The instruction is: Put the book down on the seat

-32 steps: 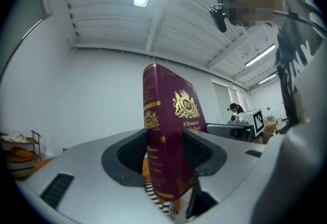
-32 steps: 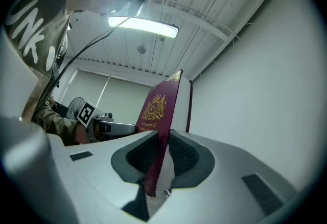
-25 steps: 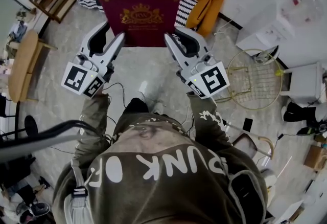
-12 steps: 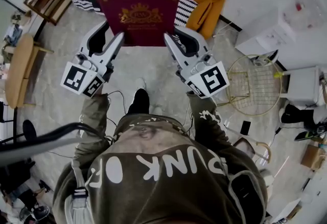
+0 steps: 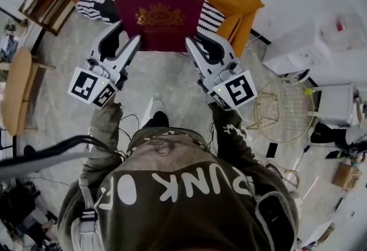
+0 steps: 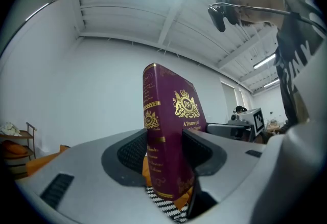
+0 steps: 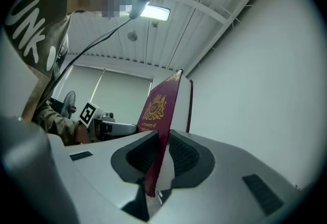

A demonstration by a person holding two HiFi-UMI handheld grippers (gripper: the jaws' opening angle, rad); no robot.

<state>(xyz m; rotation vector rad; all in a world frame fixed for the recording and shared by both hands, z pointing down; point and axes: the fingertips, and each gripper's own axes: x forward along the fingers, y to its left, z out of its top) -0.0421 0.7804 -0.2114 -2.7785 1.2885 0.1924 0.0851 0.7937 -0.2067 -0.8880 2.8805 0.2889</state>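
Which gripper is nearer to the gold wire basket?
Right. The right gripper, shut on the book's right edge, is on the gold wire basket's side; the left gripper holds the opposite edge, farther off.

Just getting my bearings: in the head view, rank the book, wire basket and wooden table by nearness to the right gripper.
1. Book: clamped in the right gripper, at its tips.
2. Wire basket: on the floor, to its right.
3. Wooden table: at the far left edge.
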